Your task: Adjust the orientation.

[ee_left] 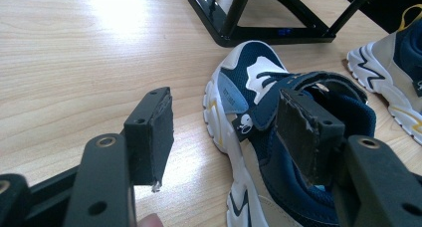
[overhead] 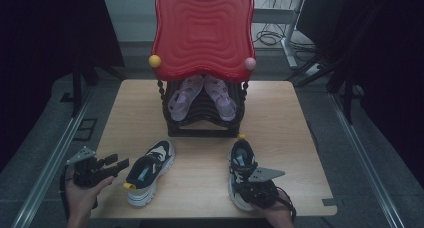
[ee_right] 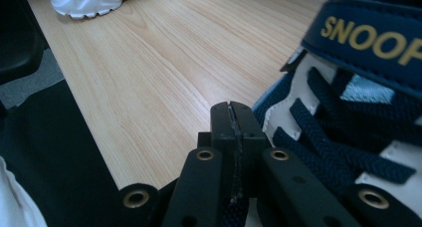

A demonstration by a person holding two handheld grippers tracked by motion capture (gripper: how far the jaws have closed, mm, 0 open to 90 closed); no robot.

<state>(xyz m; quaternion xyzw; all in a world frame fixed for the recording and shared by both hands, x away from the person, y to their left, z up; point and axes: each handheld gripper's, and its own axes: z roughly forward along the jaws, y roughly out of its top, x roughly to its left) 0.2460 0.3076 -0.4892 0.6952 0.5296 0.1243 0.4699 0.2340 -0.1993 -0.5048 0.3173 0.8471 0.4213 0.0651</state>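
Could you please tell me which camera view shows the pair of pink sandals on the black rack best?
The high view: both pink sandals lie side by side on the black rack under the red tray. The left gripper view catches just the rack's base.

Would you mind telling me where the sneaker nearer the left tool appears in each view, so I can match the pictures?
High view: the left sneaker lies at lower centre-left on the wooden table, toe toward the black shoe rack.
Left gripper view: centre to lower right, just beyond the open left tool.
Right gripper view: its white sole at the top left edge.
Shared landmark: the wooden table top.
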